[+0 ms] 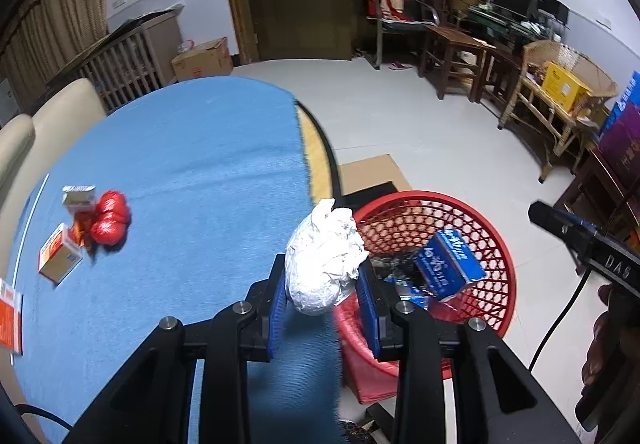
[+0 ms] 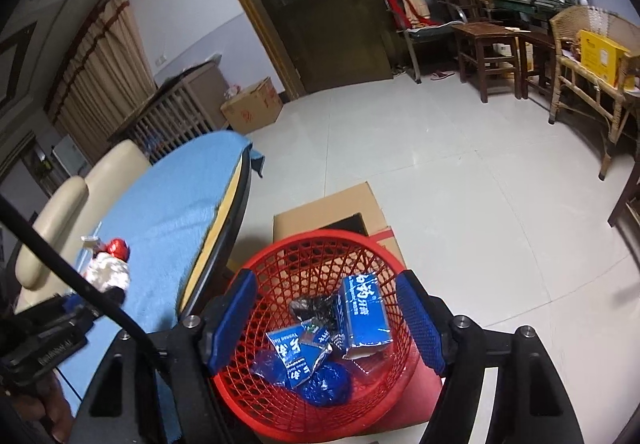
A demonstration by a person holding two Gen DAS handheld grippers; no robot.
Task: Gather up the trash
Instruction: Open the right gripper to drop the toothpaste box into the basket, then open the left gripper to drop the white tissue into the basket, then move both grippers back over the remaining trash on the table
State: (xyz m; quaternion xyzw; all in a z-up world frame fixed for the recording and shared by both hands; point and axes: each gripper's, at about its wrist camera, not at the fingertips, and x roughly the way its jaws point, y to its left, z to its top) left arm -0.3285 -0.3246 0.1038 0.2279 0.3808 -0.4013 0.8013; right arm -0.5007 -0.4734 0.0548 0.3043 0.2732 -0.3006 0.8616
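Note:
My left gripper [image 1: 322,278] is shut on a crumpled white paper ball [image 1: 324,252], held over the right edge of the blue-clothed table [image 1: 192,148], just left of the red mesh basket [image 1: 496,228]. My right gripper [image 2: 328,308] hangs open above the basket [image 2: 320,238] with nothing between its pads. Inside the basket lie a blue carton [image 2: 362,308], flattened blue cartons [image 2: 296,356] and dark wrappers. A red crumpled wrapper [image 1: 110,218] and two small boxes [image 1: 60,258] lie on the table's left side.
The basket stands on a cardboard box [image 2: 328,208] on the tiled floor beside the table. An orange packet [image 1: 8,318] lies at the table's left edge. Beige chairs [image 1: 60,104] are behind the table; wooden and wicker furniture [image 1: 560,112] lines the right wall.

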